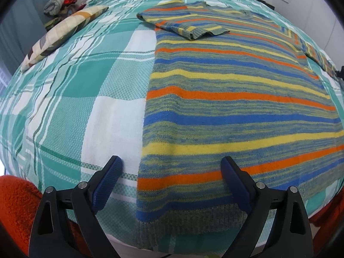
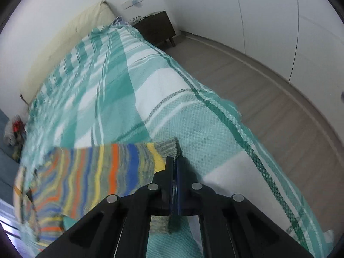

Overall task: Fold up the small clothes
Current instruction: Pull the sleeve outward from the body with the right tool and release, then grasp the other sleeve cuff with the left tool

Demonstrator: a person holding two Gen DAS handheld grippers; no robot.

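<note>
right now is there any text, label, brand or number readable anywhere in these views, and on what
None: no words, labels or numbers can be read in either view.
The striped sweater shows no tag.
The plaid bedspread bears only its pattern.
The small marks on the wall are too blurred to read.

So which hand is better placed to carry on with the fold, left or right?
Right. The right gripper is already shut on the grey cuff of the striped sweater, lifting it. The left gripper is open over the hem, holding nothing.

Both wrist views steeply down, close over bed (image 1: 71, 99); share striped sweater (image 1: 236, 107)
</note>
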